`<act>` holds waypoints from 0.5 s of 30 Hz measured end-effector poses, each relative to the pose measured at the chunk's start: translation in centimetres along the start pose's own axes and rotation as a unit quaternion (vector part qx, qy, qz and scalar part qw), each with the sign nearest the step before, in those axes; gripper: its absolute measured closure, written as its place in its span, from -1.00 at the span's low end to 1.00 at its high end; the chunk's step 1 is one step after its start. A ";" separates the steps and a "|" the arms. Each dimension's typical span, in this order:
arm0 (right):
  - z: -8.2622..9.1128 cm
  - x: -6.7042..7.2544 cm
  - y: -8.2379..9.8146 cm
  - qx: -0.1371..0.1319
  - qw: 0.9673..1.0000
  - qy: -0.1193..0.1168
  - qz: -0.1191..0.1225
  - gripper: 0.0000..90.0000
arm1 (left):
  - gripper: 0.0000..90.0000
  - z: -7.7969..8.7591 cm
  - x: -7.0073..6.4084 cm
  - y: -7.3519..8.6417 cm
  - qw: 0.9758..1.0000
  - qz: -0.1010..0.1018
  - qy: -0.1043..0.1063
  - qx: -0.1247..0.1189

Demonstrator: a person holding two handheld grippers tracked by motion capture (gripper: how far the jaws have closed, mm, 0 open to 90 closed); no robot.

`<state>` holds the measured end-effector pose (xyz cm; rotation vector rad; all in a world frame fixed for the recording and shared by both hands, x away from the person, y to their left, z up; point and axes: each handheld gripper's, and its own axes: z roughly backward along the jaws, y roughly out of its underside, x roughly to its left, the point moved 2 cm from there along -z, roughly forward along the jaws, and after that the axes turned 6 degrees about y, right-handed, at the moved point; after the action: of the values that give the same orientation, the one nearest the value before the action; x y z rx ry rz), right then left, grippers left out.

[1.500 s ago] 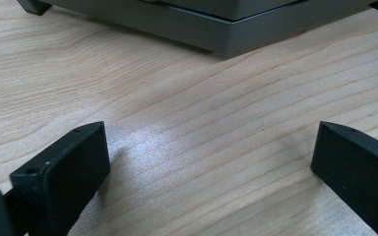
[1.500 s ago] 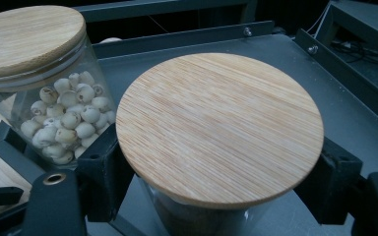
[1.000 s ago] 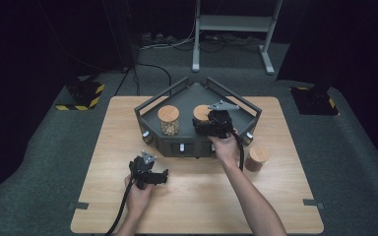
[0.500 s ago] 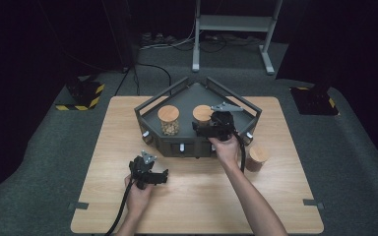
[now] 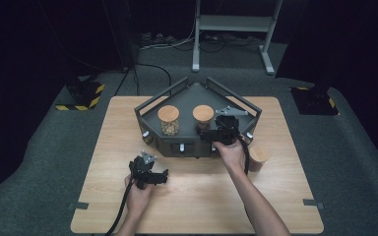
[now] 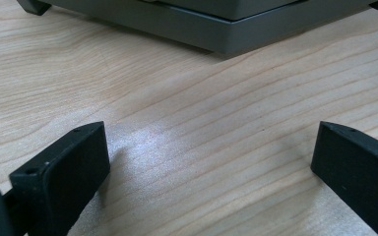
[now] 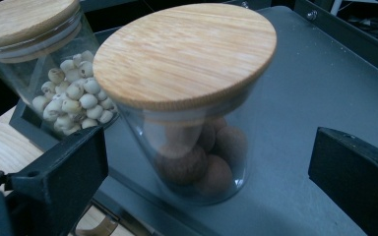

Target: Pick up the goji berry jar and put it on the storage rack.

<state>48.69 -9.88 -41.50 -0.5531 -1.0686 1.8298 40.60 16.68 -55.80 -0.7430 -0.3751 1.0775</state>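
Observation:
A glass jar of brown balls (image 7: 192, 98) with a wooden lid stands on the grey tray (image 7: 315, 73). It sits between the fingers of my right gripper (image 7: 206, 182), with a gap on each side. The jaws have just been opening and are now wide and off the glass. In the high view this jar (image 5: 203, 116) is just ahead of the right gripper (image 5: 210, 131). A second jar (image 5: 169, 119), holding white beads (image 7: 74, 93), stands to its left. My left gripper (image 6: 211, 167) rests open over bare wood, short of the tray's front wall (image 6: 216, 29).
A third wooden-lidded jar (image 5: 259, 156) stands on the table to the right of the tray, beside my right forearm. The tray's raised rails (image 5: 236, 101) fence its back and sides. Bare wooden table (image 5: 197, 196) lies in front of the tray.
The right gripper has eased slightly back and right from the brown-ball jar, which stays standing on the tray. The left hand has not moved.

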 end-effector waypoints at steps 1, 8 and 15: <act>0.1 0.0 0.1 -0.001 1.000 -0.001 -0.001 -0.97 | -0.97 0.0 0.0 0.0 1.000 0.000 0.000 0.000; 1.0 -0.2 0.3 -0.006 1.000 -0.004 0.000 -0.98 | -0.97 0.0 0.0 0.0 1.000 -0.001 0.000 0.000; 1.7 -0.5 0.8 -0.003 1.000 0.005 0.012 -0.95 | -0.97 0.0 0.0 0.0 1.000 -0.001 0.000 0.000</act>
<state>47.30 -11.25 -41.28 -0.5811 -1.0654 1.8440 40.60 16.69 -55.79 -0.7420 -0.3755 1.0765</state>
